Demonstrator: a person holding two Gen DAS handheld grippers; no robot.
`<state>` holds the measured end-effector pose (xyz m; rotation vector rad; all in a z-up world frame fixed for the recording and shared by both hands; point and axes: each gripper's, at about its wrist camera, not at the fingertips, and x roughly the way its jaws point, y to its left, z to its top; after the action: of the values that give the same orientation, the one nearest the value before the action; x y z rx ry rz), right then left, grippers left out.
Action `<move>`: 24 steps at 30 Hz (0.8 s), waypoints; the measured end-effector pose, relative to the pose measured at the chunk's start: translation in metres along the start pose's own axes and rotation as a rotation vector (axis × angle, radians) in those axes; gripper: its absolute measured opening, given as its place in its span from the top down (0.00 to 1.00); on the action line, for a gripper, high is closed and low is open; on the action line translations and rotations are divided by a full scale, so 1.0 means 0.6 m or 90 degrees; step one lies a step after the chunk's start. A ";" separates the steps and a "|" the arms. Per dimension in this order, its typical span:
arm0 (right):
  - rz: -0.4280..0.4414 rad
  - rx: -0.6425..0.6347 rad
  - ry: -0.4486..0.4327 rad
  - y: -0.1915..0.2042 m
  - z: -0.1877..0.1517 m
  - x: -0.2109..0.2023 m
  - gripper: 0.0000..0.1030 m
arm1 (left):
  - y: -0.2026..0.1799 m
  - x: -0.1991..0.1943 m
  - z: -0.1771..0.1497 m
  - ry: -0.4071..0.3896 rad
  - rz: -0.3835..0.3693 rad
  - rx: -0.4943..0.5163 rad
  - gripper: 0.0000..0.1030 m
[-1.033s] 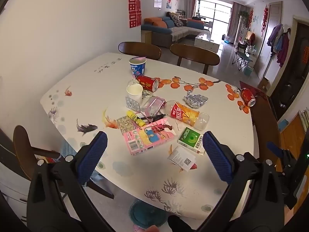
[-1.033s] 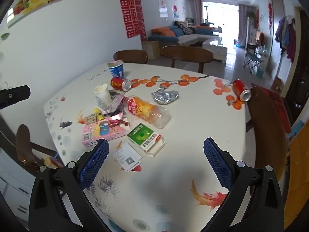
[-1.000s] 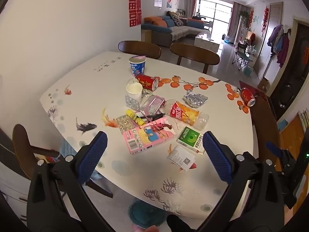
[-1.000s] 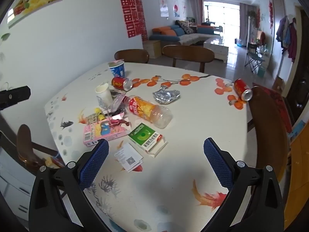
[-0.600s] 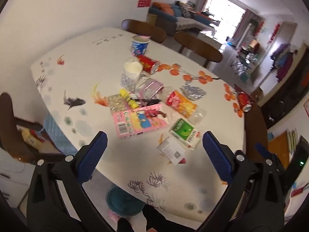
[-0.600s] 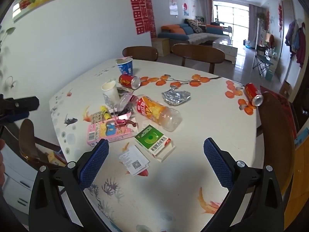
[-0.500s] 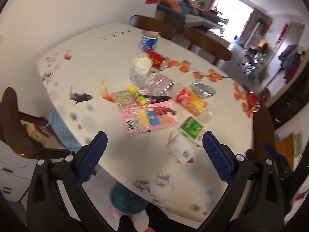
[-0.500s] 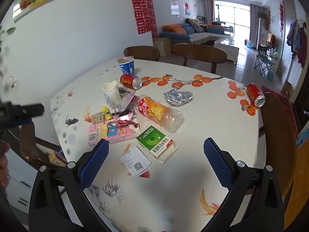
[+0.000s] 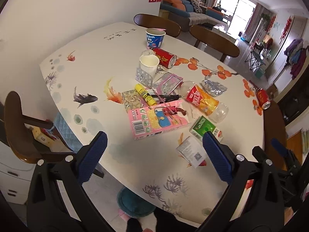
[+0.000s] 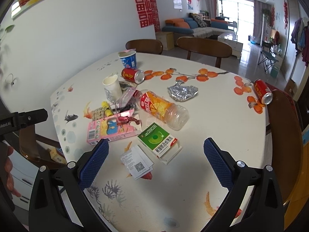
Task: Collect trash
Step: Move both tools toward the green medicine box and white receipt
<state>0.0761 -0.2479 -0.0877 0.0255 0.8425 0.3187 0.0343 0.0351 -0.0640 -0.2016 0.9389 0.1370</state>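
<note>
I hold both grippers above the near edge of the white painted table (image 9: 92,58), and neither one touches anything. My left gripper (image 9: 154,150) has its blue ribbed pads wide apart and empty; my right gripper (image 10: 155,154) is spread the same way, also empty.

The trash lies in a loose pile on the table. Closest to me is the white paper slip with a QR code (image 10: 136,162), and just beside it the green and white cardboard box (image 10: 159,142). To the left of the box lies the flat pink cardboard package (image 9: 156,119), with a small red toy figure (image 9: 173,111) on its upper edge. Behind these the clear plastic bottle with an orange label (image 10: 161,108) lies on its side. The white paper cup (image 9: 149,63) stands upright, and a red can (image 9: 164,57) lies behind it, near the blue printed cup (image 9: 155,38). A crumpled foil piece (image 10: 182,91) lies apart on the right, and a second red can (image 10: 263,91) lies at the far right edge, well apart from the pile.

Compared with one second ago, my left gripper looks more steeply down: the pile sits lower and nearer in its view. In the right view the table has come a little closer. The trash itself has not moved.
</note>
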 end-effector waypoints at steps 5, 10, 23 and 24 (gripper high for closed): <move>0.004 -0.003 0.015 0.000 0.000 0.016 0.05 | -0.003 0.009 0.001 -0.004 0.006 -0.003 0.06; 0.004 -0.009 0.026 0.001 0.000 0.031 0.05 | -0.003 0.028 0.000 0.008 0.022 0.005 0.06; -0.012 -0.029 0.070 -0.015 0.009 0.092 0.05 | -0.026 0.087 -0.001 0.049 0.060 0.070 0.06; -0.013 -0.031 0.072 -0.017 0.010 0.098 0.05 | -0.028 0.093 -0.001 0.058 0.060 0.076 0.06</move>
<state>0.1196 -0.2398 -0.1279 -0.0468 0.9469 0.3243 0.0699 0.0205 -0.1077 -0.0538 1.0447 0.1593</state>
